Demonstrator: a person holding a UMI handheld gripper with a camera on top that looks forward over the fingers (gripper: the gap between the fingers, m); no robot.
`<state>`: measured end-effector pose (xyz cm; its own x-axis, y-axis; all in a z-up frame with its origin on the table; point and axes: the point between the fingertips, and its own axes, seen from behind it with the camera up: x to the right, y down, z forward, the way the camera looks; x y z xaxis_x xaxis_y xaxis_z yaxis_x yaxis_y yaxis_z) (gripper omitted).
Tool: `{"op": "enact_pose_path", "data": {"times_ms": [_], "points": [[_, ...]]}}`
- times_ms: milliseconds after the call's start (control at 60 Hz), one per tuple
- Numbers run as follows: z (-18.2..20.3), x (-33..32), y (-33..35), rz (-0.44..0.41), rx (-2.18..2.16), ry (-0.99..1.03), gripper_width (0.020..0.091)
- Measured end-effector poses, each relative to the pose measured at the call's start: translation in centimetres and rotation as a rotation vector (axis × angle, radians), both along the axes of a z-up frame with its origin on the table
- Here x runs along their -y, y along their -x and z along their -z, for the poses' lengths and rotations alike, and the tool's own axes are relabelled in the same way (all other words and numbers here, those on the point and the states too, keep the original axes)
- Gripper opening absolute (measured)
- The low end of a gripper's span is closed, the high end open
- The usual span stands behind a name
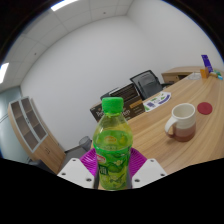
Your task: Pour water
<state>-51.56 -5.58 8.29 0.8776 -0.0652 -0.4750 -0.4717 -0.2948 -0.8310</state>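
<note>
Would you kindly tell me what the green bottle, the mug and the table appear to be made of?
Green bottle, between the gripper fingers: likely clear glossy plastic, see-through, with a green screw cap. Mug: probably glazed ceramic, white, smooth and thick-walled. Table: wood or wood-look laminate, with a light brown matte top.

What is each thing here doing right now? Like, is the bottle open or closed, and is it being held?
green bottle: upright, green cap on, held between the tongs.
tongs: shut on the green bottle, pads against its sides.
white mug: upright on the table, beyond the bottle, handle toward the bottle; inside not visible.
table: wooden, carrying the mug.
chair: standing behind the table, nobody in it.
</note>
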Motion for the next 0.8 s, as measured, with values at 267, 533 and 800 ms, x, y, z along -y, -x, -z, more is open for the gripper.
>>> {"op": "enact_pose_path", "data": {"times_ms": [267,533,800], "points": [[-3.0,-1.7,-5.0,0.138,-0.627,0.082,0.0370],[-4.7,-3.8,-8.1,0.205,-1.090,0.115,0.0371],[-4.2,-3.9,-9.7,0.252,-1.374,0.148,0.0372]]}}
